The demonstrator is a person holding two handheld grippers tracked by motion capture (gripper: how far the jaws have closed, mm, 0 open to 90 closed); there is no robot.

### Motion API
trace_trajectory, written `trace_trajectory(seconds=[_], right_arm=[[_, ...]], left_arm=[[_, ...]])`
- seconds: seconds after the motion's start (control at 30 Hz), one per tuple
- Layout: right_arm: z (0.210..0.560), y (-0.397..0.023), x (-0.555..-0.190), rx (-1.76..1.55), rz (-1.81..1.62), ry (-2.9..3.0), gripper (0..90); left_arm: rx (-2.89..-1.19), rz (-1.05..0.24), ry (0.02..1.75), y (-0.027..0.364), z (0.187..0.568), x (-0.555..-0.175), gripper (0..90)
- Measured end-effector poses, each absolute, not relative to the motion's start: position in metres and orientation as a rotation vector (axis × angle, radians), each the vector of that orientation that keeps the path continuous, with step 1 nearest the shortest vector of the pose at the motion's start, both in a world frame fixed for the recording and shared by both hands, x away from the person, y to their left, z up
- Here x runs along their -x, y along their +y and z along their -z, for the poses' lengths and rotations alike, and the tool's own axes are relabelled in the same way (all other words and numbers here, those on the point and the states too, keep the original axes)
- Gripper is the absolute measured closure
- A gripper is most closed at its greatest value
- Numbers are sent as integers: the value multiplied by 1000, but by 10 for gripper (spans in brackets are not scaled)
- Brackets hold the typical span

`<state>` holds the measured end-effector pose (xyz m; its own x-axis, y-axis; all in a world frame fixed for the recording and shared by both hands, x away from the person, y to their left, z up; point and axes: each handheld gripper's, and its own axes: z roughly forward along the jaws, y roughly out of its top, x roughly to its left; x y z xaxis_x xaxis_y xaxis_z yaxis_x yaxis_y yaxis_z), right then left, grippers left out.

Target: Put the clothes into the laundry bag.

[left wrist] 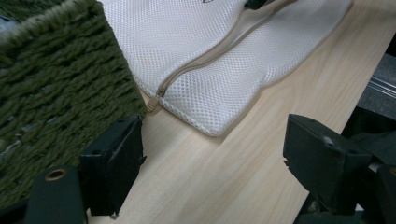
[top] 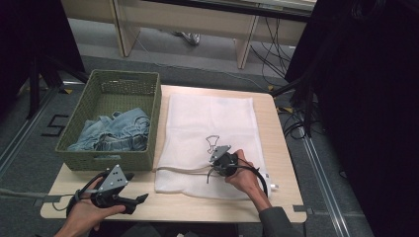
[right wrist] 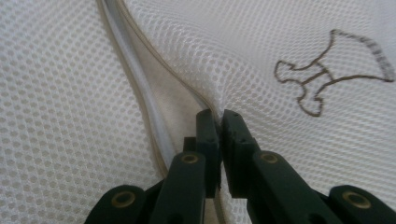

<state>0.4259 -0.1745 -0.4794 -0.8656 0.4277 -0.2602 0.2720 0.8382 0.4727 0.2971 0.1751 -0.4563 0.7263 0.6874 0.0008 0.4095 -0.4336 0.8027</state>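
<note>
Two black jaws of my right gripper (right wrist: pixel 219 116) are pressed together on the edge of the white mesh laundry bag (right wrist: pixel 70 93), pinching the fabric right beside its beige zipper (right wrist: pixel 140 93); the mesh puckers up into the pinch. Just past the jaws on one side runs the open zipper line, curving away from them, and on the other side sits a printed shirt outline (right wrist: pixel 327 70), near the grip but clear of it. From the high view I see this right gripper (top: pixel 223 163) held in my right hand (top: pixel 244 175) over the near part of the bag (top: pixel 212 123), which lies flat on the light wooden table (top: pixel 281 197) and reaches well away from the grip toward the far edge. Further out, my left gripper (top: pixel 141 198) rests low over the near table edge in my left hand (top: pixel 86 215), well apart from the right one; its jaws stand wide apart with nothing between them but bare tabletop. Just ahead of them I see the bag's near corner (left wrist: pixel 205 121) and the zipper end, and beside them the wall of the green woven basket (left wrist: pixel 60 93). That basket (top: pixel 143 89) touches the bag's side and holds crumpled denim clothing (top: pixel 116 131).
</note>
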Motion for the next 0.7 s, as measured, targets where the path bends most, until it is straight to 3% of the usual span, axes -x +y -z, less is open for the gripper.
trace_trajectory(seconds=[0.37, 0.57, 0.7], right_arm=[[437, -183, -435, -570, -773, 2505, 871], [414, -184, -441, -575, -807, 2468, 871], [404, -186, -446, -582, -824, 2443, 871]], left_arm=[[-2055, -606, 909, 202, 408, -310, 186], [-2043, -698, 978, 228, 372, -353, 195], [-2135, -672, 962, 243, 362, -385, 169]])
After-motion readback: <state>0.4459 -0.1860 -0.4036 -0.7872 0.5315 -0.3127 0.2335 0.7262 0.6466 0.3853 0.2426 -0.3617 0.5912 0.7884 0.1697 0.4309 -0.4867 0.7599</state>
